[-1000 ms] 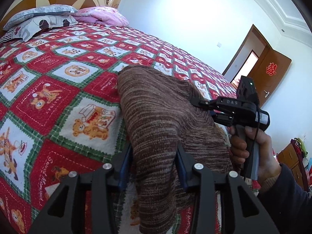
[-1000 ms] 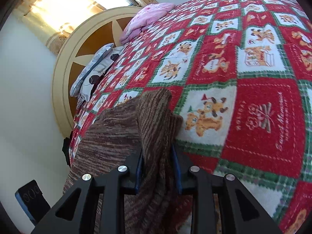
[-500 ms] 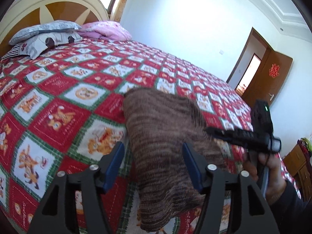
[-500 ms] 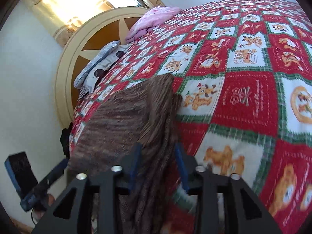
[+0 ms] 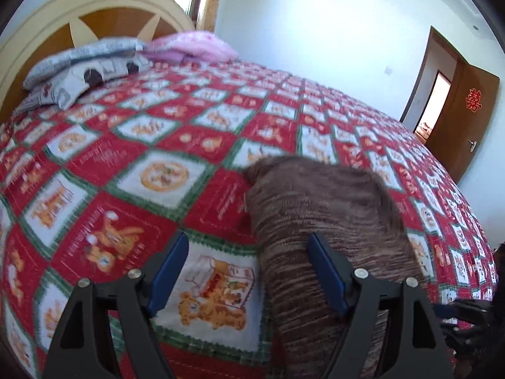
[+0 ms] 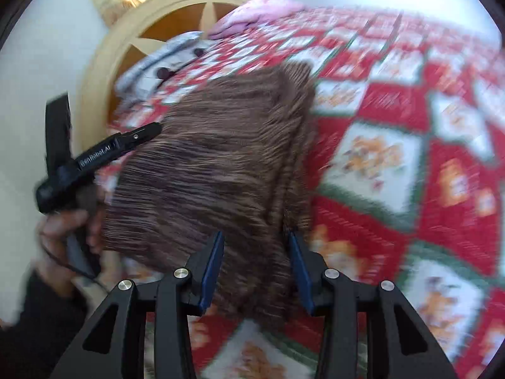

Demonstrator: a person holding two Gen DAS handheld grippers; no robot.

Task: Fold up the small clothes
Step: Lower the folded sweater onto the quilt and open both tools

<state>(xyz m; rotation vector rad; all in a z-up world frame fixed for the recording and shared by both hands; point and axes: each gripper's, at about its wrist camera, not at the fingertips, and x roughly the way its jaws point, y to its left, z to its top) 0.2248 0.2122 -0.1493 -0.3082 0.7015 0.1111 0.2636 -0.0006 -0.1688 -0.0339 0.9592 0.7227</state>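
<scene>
near the bed's (image 5: 132,164) front edge the soft, light brown knit (image 5: 318,218) lies folded; left gripper (image 5: 249,271) wide apart, right gripper (image 6: 257,268) half apart, both released; best gripped at a corner.

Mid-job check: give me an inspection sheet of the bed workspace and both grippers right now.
Surface: red patchwork quilt covering the bed.
Job's things: brown knit garment, folded, lying on the quilt.
Clutter: grey pillows and pink bedding at the headboard.
Grippers: left gripper open, jaws have just been opening, garment edge between them; right gripper open astride the garment, not pressing.
Cables: nothing seen.
Surroundings: wooden door ajar, white walls.
</scene>
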